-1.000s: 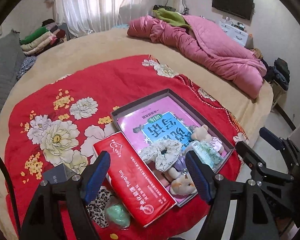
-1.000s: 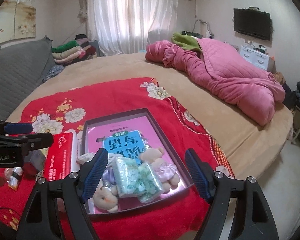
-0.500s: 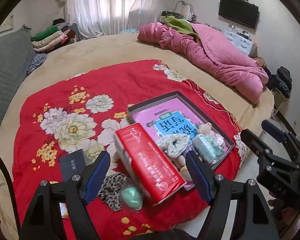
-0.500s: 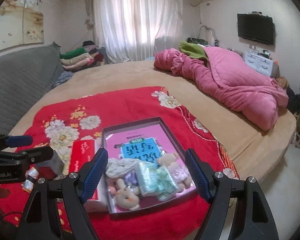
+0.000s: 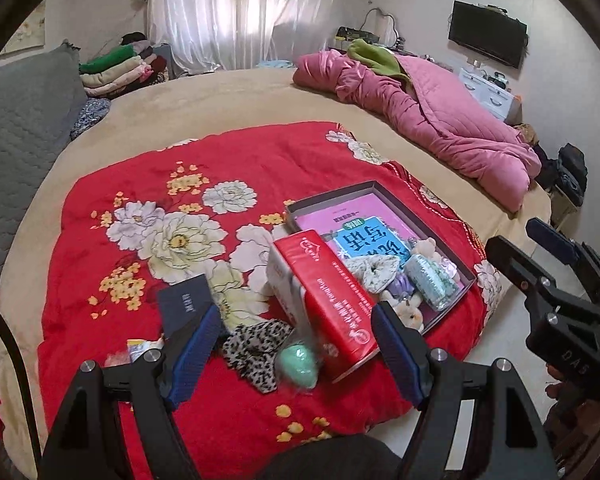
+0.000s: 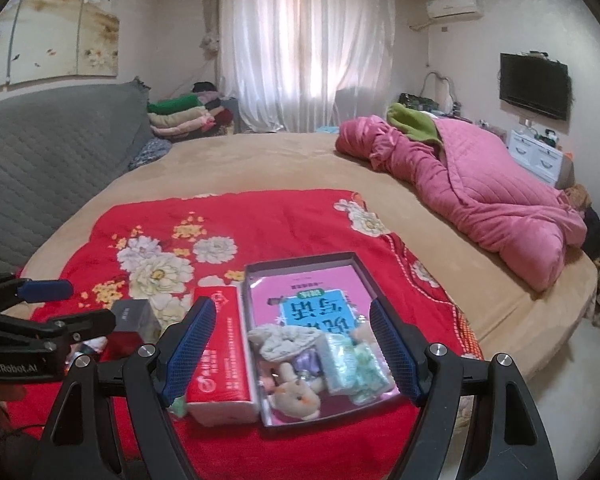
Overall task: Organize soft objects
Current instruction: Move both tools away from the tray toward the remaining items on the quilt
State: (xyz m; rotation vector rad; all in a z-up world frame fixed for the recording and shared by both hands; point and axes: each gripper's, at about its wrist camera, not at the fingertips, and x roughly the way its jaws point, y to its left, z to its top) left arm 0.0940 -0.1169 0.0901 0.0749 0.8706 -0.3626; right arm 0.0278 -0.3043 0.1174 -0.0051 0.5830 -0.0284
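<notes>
A dark tray (image 5: 452, 236) (image 6: 300, 261) on the red floral blanket (image 5: 228, 168) holds a pink book, a pale scrunchie (image 5: 374, 269) (image 6: 284, 340), a purple item, tissue packs (image 5: 430, 280) (image 6: 354, 364) and small plush toys (image 6: 296, 394). Left of it lies a red tissue box (image 5: 328, 300) (image 6: 220, 348). A leopard-print cloth (image 5: 256, 346) and a mint green soft ball (image 5: 300, 362) lie by the box. My left gripper (image 5: 296, 352) is open and empty above them. My right gripper (image 6: 290, 348) is open and empty above the tray's near end.
A dark small box (image 5: 186, 304) (image 6: 134, 316) and a wrapper (image 5: 140, 350) lie on the blanket's left. A pink quilt (image 5: 428, 120) lies at the far right of the round bed. Folded clothes (image 5: 116, 68) sit at the back. The bed edge drops to the floor at right.
Both grippers have pulled back and up from the tray. The views now take in more of the blanket and room. Both stay open and empty.
</notes>
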